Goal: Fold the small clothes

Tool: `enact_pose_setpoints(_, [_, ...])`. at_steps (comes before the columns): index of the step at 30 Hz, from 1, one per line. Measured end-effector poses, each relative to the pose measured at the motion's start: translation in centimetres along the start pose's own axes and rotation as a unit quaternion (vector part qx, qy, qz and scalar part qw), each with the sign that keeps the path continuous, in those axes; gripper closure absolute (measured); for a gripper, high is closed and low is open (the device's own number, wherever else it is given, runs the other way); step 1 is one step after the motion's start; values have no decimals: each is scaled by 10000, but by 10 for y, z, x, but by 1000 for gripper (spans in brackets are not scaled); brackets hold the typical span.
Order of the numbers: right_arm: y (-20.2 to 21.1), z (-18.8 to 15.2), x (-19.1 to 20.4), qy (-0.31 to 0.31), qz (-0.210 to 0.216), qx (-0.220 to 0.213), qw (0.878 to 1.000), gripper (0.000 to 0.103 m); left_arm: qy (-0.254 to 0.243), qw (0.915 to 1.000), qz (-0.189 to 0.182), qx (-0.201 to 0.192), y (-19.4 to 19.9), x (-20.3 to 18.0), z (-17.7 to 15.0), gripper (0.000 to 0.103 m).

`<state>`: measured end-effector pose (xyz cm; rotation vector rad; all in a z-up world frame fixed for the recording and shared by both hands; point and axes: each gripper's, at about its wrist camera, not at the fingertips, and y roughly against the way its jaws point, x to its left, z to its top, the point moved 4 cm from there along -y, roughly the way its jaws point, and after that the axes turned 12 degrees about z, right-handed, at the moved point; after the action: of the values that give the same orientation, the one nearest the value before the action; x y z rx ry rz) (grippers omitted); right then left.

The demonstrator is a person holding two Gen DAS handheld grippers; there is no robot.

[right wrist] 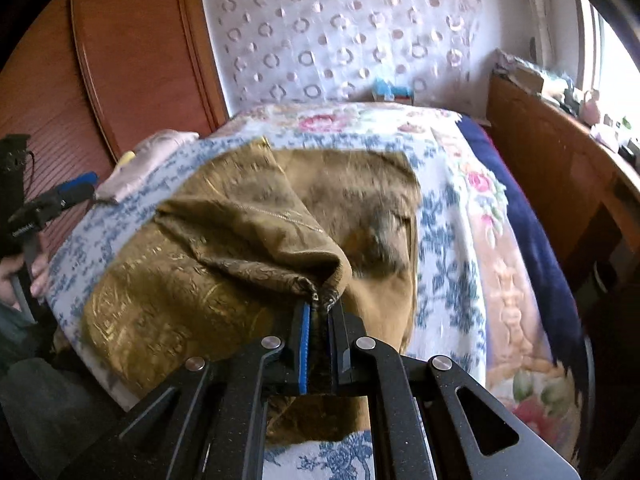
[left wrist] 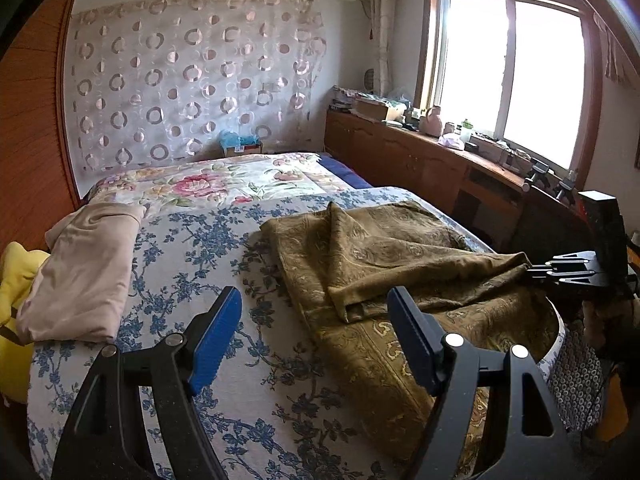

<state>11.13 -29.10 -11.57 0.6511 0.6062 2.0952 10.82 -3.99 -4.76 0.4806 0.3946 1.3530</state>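
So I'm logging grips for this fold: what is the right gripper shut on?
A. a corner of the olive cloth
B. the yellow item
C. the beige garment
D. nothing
A: the right gripper has its jaws closed on a bunched corner of the olive cloth, lifted off the bed; the beige garment lies apart, untouched.

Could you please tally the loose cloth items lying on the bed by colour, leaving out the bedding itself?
Olive-brown patterned cloth, a corner pinched in the right tongs: 1
Beige folded garment: 1
Yellow item at the bed's edge, partly hidden: 1
Total: 3
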Motion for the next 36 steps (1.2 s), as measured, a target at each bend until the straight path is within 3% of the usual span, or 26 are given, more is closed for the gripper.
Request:
enact_pose_setpoints(4, [8,5,8,122,-76,6,9999,85,19,10000,7,2,0,1,-1,27])
enact_pose_setpoints(6, [15,11,11,219,-116,-40,9997,75,9,10000,13,-5,0,1,-1,27])
enact_pose_setpoints(8, [19,20,19,334,-207,-126,9991,54,11,10000,13,-9,2,-1,-2,27])
enact_pose_setpoints(16, [-9,40,36,534,-76,-207,9983,45,34,10000,25,47,1,1,-4,27])
enact_pose_setpoints(22, [-69,56,50,591,202,64,9980,45,71,9999,70,116,-1,4,-10,27])
enact_pose_setpoints(36, [-137,78,85,1291,602,670,9875,44,152,9997,113,159,-2,9,-17,27])
